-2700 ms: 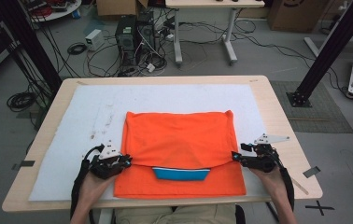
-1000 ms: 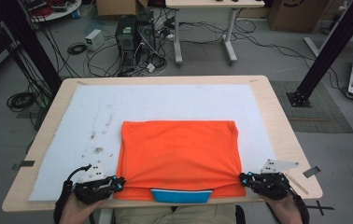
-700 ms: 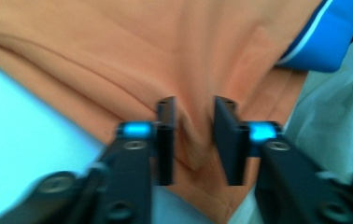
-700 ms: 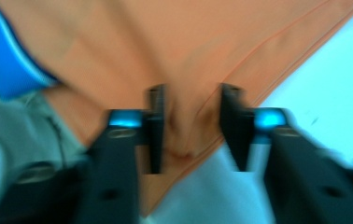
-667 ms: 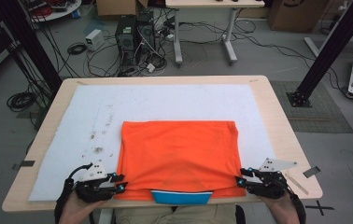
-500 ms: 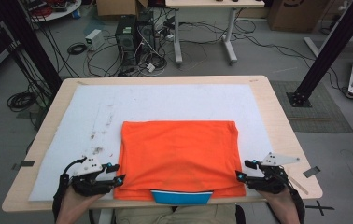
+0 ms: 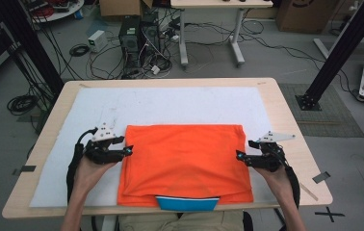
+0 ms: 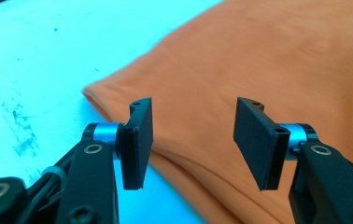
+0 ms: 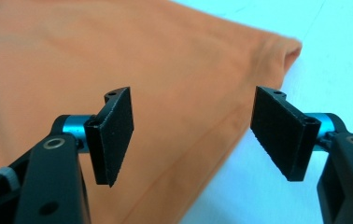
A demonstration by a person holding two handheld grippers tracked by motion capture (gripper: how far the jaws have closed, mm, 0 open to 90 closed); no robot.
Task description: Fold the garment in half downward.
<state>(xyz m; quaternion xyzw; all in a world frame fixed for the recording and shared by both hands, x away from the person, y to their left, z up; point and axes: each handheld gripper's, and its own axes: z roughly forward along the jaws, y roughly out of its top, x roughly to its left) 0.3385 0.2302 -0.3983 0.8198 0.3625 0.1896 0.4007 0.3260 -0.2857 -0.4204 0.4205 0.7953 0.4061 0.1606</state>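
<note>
A folded orange fabric garment (image 7: 186, 163) lies flat on a white padded sheet (image 7: 170, 103) that covers a light wooden table (image 7: 286, 115), toward the table's near edge. A blue strip of cloth (image 7: 188, 203) peeks out from under the garment's near edge.

At the garment's left edge, the left gripper (image 7: 128, 151) hangs just above the fold, held in the person's left hand (image 7: 87, 172). Its jaws have just been opening and stand apart with nothing pinched between them; in the left gripper view the garment's doubled edge lies below and beyond the black pads (image 8: 137, 140).

At the garment's right edge, the right gripper (image 7: 240, 156) sits in the right hand (image 7: 277, 177). Its jaws have likewise just been opening and gape wide, gripping nothing; the garment's corner shows beyond them.
</note>
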